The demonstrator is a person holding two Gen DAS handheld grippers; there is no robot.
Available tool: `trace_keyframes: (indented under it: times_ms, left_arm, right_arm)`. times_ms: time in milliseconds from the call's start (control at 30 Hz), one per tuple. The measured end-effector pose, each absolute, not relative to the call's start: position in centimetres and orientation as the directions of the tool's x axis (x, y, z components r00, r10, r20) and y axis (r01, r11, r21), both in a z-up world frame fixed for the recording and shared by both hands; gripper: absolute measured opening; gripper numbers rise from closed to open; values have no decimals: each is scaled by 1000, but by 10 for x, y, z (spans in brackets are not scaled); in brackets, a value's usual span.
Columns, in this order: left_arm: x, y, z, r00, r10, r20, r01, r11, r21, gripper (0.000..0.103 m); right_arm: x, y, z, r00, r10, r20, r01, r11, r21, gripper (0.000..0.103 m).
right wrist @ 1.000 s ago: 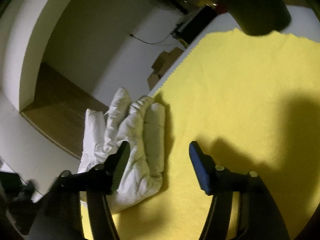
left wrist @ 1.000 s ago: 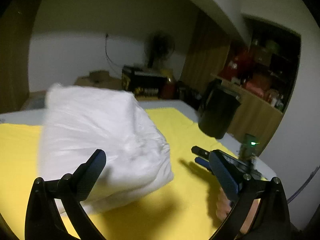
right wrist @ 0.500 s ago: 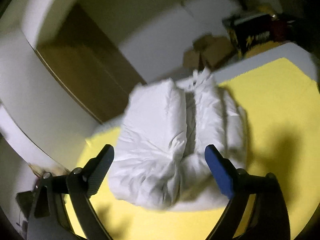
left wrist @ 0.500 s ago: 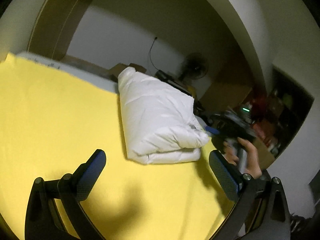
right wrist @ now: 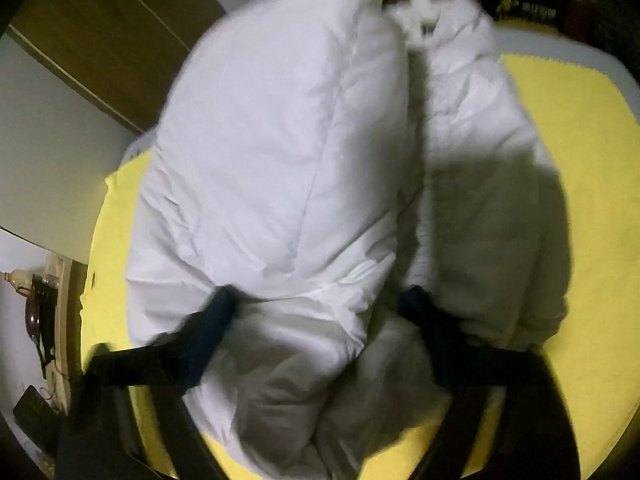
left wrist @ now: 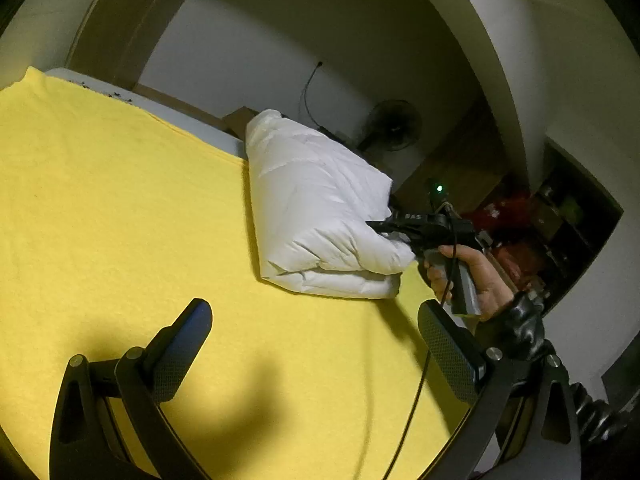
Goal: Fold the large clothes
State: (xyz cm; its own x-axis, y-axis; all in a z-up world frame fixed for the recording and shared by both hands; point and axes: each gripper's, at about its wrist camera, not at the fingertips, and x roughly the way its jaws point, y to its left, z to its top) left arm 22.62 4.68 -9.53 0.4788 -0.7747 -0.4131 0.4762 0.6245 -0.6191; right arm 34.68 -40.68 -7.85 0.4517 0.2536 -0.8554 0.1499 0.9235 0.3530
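A white puffy down jacket [left wrist: 316, 216] lies folded in a thick bundle on the yellow cloth [left wrist: 120, 216]. It fills the right wrist view [right wrist: 304, 184]. My right gripper [right wrist: 324, 312] is open, its jaws set wide around the near end of the bundle's upper fold, pressed into the fabric. In the left wrist view the right gripper [left wrist: 384, 226] reaches the bundle from its right side, held by a hand. My left gripper [left wrist: 316, 344] is open and empty, hovering over bare yellow cloth short of the jacket.
The yellow cloth covers a white bed whose far edge [left wrist: 192, 120] runs behind the jacket. A fan [left wrist: 394, 126] and shelves with clutter [left wrist: 540, 216] stand beyond the bed. A cable [left wrist: 416, 392] trails over the cloth at the right.
My right gripper has moved in onto the near end of the jacket, its jaws now around the upper fold. My left gripper has held back over bare cloth.
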Motion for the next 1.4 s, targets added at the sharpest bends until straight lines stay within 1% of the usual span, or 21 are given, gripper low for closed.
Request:
trace_keyframes:
  times_ms: [33, 100, 133, 200, 267, 333, 433, 467, 533, 567, 667, 733, 800, 933, 1000, 1067, 1100, 1200, 1333, 1367, 1400]
  left_arm:
    - [227, 46, -96, 477, -775, -414, 477, 624, -619, 103]
    - [228, 43, -98, 471, -775, -420, 481, 625, -615, 103]
    - [229, 42, -99, 472, -773, -423, 480, 628, -612, 103]
    - [232, 42, -101, 475, -771, -424, 475, 630, -615, 103]
    - [234, 44, -103, 479, -770, -422, 472, 631, -616, 103]
    - [237, 44, -105, 488, -763, -423, 465, 638, -614, 103]
    - [243, 41, -110, 490, -755, -436, 447, 647, -618, 103]
    - [246, 38, -111, 487, -752, -444, 441, 651, -618, 103]
    - [248, 34, -111, 483, -747, -457, 441, 658, -610, 103]
    - [249, 31, -111, 484, -740, -468, 442, 668, -599, 103]
    - [263, 21, -105, 499, -700, -510, 438, 712, -548, 103]
    - [279, 13, -94, 530, -666, -525, 427, 744, -514, 103]
    - [307, -4, -73, 572, -637, -517, 427, 769, -476, 103]
    - [375, -65, -41, 544, -659, -520, 483, 752, -448, 103]
    - [414, -108, -33, 522, -637, -567, 502, 767, -400, 103]
    - [458, -148, -39, 495, -588, -640, 479, 799, -363, 103]
    - [482, -168, -42, 510, -554, -658, 468, 820, -329, 103]
    - [531, -213, -59, 495, -518, -697, 481, 832, -277, 103]
    - [580, -248, -92, 373, -608, -701, 509, 766, -393, 103]
    - [586, -255, -103, 350, -605, -715, 509, 764, -397, 103]
    - [588, -265, -120, 341, -575, -744, 514, 776, -364, 103]
  right_arm:
    - [345, -407, -74, 468, 257, -845, 134, 925, 355, 24]
    - [339, -416, -60, 527, 273, -805, 129, 910, 394, 14]
    - [340, -421, -58, 546, 283, -789, 123, 904, 409, 11]
    - [328, -426, -39, 613, 314, -725, 71, 892, 447, 9]
    - [316, -426, -25, 654, 326, -683, 28, 891, 453, 8]
    - [307, -426, -21, 678, 302, -670, 24, 902, 431, 7]
    - [306, -435, -43, 661, 251, -707, 79, 914, 398, 7]
    - [309, -441, -60, 648, 235, -725, 106, 914, 391, 7]
    - [311, -456, -87, 635, 267, -725, 120, 893, 434, 8]
    - [310, -468, -107, 648, 310, -696, 117, 862, 493, 8]
    - [307, -474, -134, 659, 373, -653, 93, 821, 563, 9]
    - [303, -470, -138, 662, 371, -652, 80, 829, 553, 9]
    - [303, -468, -139, 668, 357, -653, 68, 844, 532, 9]
    - [305, -462, -144, 687, 358, -632, 43, 849, 527, 9]
    - [289, -469, -152, 701, 374, -607, 26, 837, 546, 9]
    - [289, -473, -155, 703, 391, -594, 20, 825, 565, 9]
    - [290, -473, -154, 699, 388, -600, 18, 830, 558, 9]
    - [289, -477, -156, 700, 387, -600, 11, 834, 551, 9]
    - [287, -480, -156, 698, 394, -597, 0, 834, 551, 9]
    - [287, -481, -156, 697, 398, -596, -2, 833, 553, 9]
    - [288, -477, -154, 697, 399, -596, -1, 832, 555, 9]
